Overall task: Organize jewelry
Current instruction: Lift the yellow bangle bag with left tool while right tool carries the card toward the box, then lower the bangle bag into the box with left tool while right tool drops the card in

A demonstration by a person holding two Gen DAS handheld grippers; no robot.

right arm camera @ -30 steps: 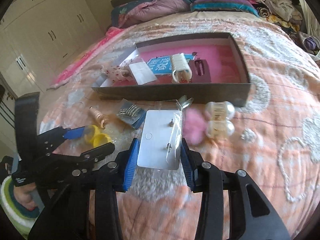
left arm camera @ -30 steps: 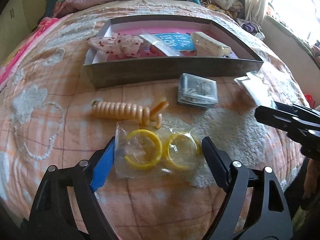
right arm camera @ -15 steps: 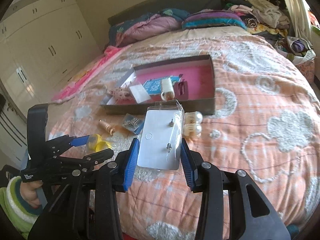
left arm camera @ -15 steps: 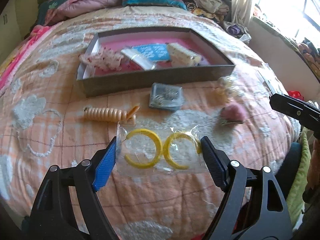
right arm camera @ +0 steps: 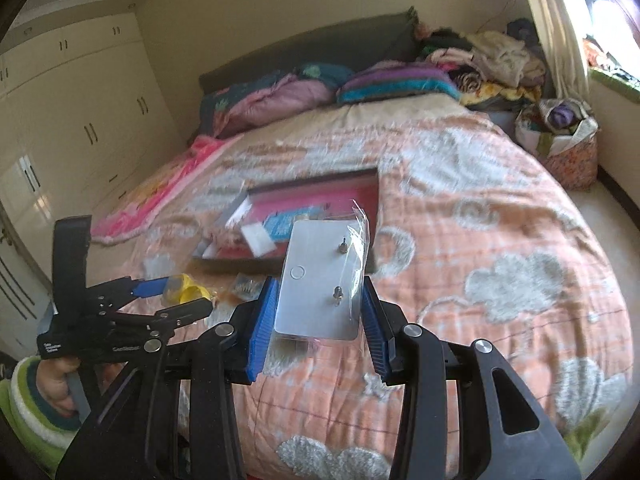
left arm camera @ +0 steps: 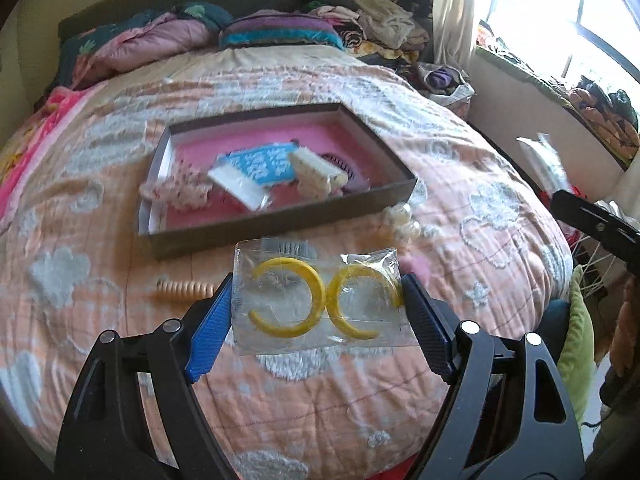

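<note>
Above the quilted bed [left arm camera: 100,208], both grippers have lifted clear of the pink-lined tray [left arm camera: 280,224], left gripper [left arm camera: 318,304] pinching the yellow-hoop packet [left arm camera: 316,300], right gripper [right arm camera: 318,312] the stud-earring card [right arm camera: 320,280], ready for placing.

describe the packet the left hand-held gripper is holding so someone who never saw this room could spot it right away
Start at the open pink-lined box on the peach quilted bed, then come toward the camera. There the left hand-held gripper pinches a clear plastic packet above the bedspread. Unlike the white earring card in the other gripper, it holds two yellow hoop earrings side by side.
</note>
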